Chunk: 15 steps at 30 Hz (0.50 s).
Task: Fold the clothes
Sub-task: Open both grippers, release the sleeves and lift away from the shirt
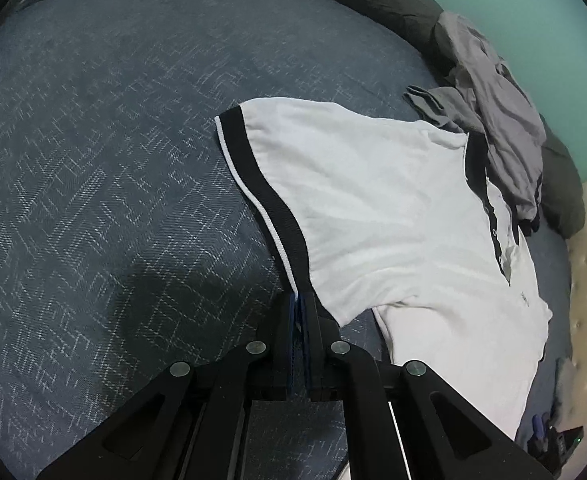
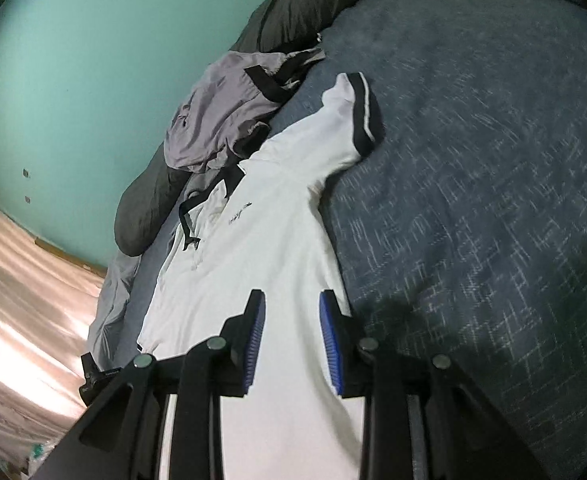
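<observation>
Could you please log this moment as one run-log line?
left gripper: shut on sleeve cuff | right gripper: open over white polo shirt | bed

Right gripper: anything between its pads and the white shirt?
Nothing shows between them. In the right wrist view the right gripper stands open over the white shirt, only the shirt's fabric visible in the gap; whether the pads touch it is unclear.

No text can be read with certainty. The white polo shirt (image 2: pixel 261 248) has a small dark script mark (image 2: pixel 239 215) on its chest, beside the button placket, but the letters are too small and blurred to make out. In the left wrist view the same mark (image 1: pixel 524 299) shows only as a tiny dark smudge.
</observation>
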{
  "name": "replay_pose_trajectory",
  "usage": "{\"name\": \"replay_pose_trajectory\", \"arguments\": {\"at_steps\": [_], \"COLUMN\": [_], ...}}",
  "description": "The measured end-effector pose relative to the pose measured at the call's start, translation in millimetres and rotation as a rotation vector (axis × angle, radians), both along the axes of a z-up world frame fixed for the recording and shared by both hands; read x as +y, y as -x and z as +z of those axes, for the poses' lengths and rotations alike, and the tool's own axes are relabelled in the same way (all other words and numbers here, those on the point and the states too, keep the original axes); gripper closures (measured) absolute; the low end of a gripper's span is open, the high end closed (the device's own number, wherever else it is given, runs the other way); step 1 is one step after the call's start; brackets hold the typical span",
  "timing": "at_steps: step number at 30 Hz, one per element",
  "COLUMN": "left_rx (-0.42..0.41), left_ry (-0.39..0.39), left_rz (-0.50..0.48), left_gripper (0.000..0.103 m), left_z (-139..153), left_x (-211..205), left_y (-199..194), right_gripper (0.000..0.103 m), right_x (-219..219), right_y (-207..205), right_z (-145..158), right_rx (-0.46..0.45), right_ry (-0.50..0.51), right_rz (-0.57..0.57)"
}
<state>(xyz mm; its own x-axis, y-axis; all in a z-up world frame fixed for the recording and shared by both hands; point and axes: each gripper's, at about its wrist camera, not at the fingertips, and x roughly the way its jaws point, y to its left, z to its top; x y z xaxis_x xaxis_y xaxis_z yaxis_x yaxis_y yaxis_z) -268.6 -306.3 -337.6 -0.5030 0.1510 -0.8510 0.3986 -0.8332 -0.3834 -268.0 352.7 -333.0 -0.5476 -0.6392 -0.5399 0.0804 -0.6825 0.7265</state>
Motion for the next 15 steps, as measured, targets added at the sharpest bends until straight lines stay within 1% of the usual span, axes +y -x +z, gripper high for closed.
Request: {"name": "replay_pose_trajectory", "arguments": {"at_steps": [3, 5, 6, 8, 9, 10, 12, 15], "left_rx": [0.002, 0.021, 0.034, 0.076, 0.095, 0.104, 0.125, 0.132], "left_ry": [0.009, 0.035, 0.049, 0.078, 0.106, 0.119, 0.137, 0.116], "left_rz": [0.027, 0.036, 0.039, 0.029, 0.019, 0.013, -0.006, -0.034], "left_gripper": [0.096, 0.095, 0.094, 0.088, 0.081, 0.076, 0.073, 0.073], "left_z": [5.2, 13.6, 18.8, 31.9, 38.5, 41.9, 49.1, 52.0], "left_x": [-3.2, -2.1, -1.1, 7.0, 13.6, 18.2, 28.7, 40.1], "left_y": [-5.0, -10.1, -13.1, -21.0, -25.6, -26.3, -31.1, -37.2], "right_gripper": [0.074, 0.073, 0.070, 0.066, 0.064, 0.064, 0.064, 0.063], "right_x": [6.1, 11.2, 13.3, 16.5, 17.9, 19.0, 20.2, 19.2], "right_y": [1.3, 2.1, 2.4, 3.0, 3.2, 3.5, 4.0, 4.2], "right_z": [0.0, -0.6, -0.8, -0.7, -0.6, -0.6, -0.9, -2.1], "right_rx": [-0.005, -0.010, -0.014, -0.017, -0.018, -0.020, -0.025, -0.036], "right_ry": [-0.008, 0.005, 0.010, 0.017, 0.021, 0.023, 0.027, 0.031], "right_rz": [-0.016, -0.030, -0.037, -0.045, -0.049, -0.051, -0.055, -0.050]}}
